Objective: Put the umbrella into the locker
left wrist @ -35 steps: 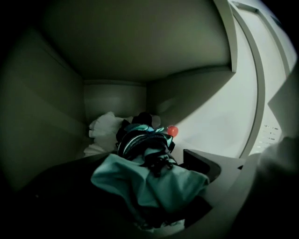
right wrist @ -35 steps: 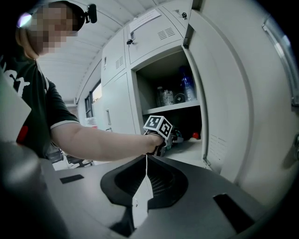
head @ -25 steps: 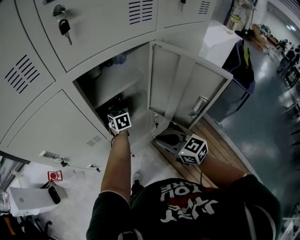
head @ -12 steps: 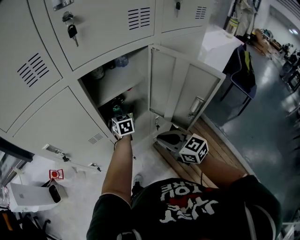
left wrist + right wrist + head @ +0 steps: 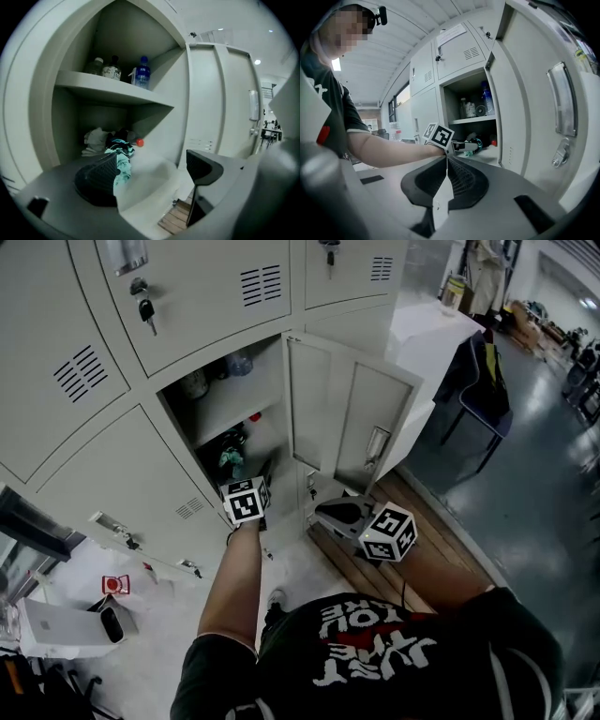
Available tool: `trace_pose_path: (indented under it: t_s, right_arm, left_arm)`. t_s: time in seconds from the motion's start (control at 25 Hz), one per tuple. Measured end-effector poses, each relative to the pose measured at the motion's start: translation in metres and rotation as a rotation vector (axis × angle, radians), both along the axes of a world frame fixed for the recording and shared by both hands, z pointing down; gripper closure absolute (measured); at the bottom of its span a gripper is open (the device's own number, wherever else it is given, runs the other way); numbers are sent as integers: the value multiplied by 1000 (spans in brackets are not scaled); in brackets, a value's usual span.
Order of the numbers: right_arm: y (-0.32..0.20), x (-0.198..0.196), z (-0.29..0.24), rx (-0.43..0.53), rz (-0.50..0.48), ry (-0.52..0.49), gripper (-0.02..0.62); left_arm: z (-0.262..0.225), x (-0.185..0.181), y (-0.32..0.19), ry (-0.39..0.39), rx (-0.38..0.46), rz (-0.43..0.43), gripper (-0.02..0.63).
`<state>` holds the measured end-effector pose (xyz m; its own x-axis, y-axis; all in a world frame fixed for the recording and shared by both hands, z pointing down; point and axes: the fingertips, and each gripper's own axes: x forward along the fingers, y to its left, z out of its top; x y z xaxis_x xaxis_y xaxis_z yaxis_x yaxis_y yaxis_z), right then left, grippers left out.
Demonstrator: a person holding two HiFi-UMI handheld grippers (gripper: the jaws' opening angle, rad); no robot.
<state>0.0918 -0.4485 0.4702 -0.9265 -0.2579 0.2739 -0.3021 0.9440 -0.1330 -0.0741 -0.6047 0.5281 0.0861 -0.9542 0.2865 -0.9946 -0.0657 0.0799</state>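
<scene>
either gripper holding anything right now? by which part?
Nothing held: the left gripper has jaws apart and empty, the right gripper has jaws together on nothing. The umbrella lies in the lower compartment of the locker.

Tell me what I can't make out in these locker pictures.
- The teal and black bundle, left gripper view: its lower part is hidden behind a jaw of the open left gripper; whether it is the umbrella is unclear.
- The red knob, same view: too small to identify.
- The bottles on the upper shelf: labels too small to read.
- The white cloth: partly hidden behind the bundle, in shadow.
</scene>
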Motion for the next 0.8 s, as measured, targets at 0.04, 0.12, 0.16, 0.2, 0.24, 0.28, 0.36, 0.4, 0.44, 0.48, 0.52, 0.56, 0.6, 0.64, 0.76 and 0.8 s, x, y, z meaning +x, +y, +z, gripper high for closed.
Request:
trace_pose_path:
  t_s: [0.04,0.12,0.16,0.2,0.24,0.28,0.36,0.4,0.44,0.48,0.52,0.56,0.6,0.64,0.76,0.8]
  right_arm:
    - [3,3,-2,0,1,-3,560]
    - [8,10,-6,5,4,-7,560]
    - [10,13,-9,10,6,-10,560]
    - [12,17,-11,16,9,-13,560]
    - [14,21,-13,20,12,-17,560]
    - [15,25,-15,23,15,-21,560]
    - [18,32,-17,26,24,-28,560]
    - [20,36,-18,26,29,-31,560]
    - [21,40,-18,27,36,-34,560]
    - [22,42,-18,27,43,-37,560]
    - [23,45,-18,26,50,-39,560]
    - [24,47,-18,25,57,-41,560]
    - [26,49,-17,25,63,-40,560]
    - [27,51,-17,25,70,-39,560]
    - [28,54,-14,20,103,-35,560]
    - [28,54,-13,17,116,-34,560]
  left_arm:
    - [-1,6,7,19,2,15,135]
    - [-6,20,24,49,7,56,137]
    - [-10,28,34,60,12,80,138]
    - [-14,35,44,72,17,105,140]
    - [-18,42,55,86,22,128,143]
    - [-21,48,66,99,27,147,150]
    - [-25,58,89,122,29,174,166]
    - [-26,61,101,132,28,183,175]
    - [-26,63,111,140,26,191,185]
    - [-27,65,121,146,24,198,194]
    - [-27,65,131,151,20,204,202]
    - [-26,65,141,156,15,210,210]
    - [-25,65,150,164,11,216,216]
    - [-24,65,160,175,8,223,225]
    - [-23,64,181,205,11,265,254]
    - [-23,64,186,215,16,285,262]
